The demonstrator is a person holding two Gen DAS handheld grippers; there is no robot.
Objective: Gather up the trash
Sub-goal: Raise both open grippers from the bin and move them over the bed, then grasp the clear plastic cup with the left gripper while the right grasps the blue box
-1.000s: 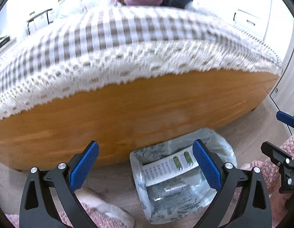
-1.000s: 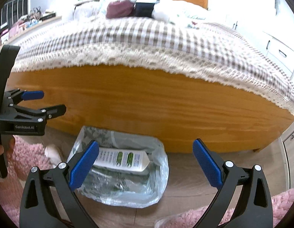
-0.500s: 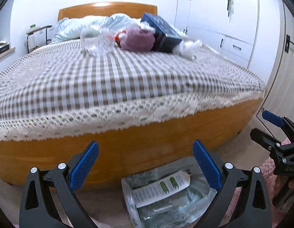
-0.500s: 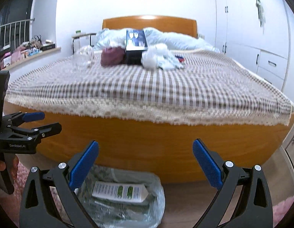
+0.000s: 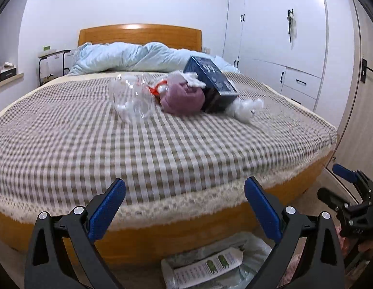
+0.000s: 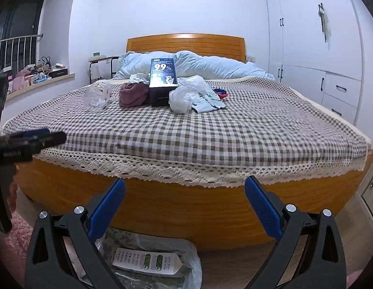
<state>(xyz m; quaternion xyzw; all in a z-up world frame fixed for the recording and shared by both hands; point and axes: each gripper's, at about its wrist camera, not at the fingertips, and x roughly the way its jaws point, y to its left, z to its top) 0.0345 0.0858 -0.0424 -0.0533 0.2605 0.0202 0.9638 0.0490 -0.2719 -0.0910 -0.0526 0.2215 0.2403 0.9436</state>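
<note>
Right wrist, dark box [image 6: 162,77] reading "99%", bed [image 6: 210,130]

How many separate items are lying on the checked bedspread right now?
7 visible: clear bottle far left, maroon cloth, white wad behind it, dark box, white plastic bag, pale packet, red-blue scrap rightmost. More may be hidden behind.

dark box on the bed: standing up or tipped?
Tipped. In the left wrist view the dark box leans at a slant, its lower end on the checked bedspread and its side against the purple cloth bundle.
</note>
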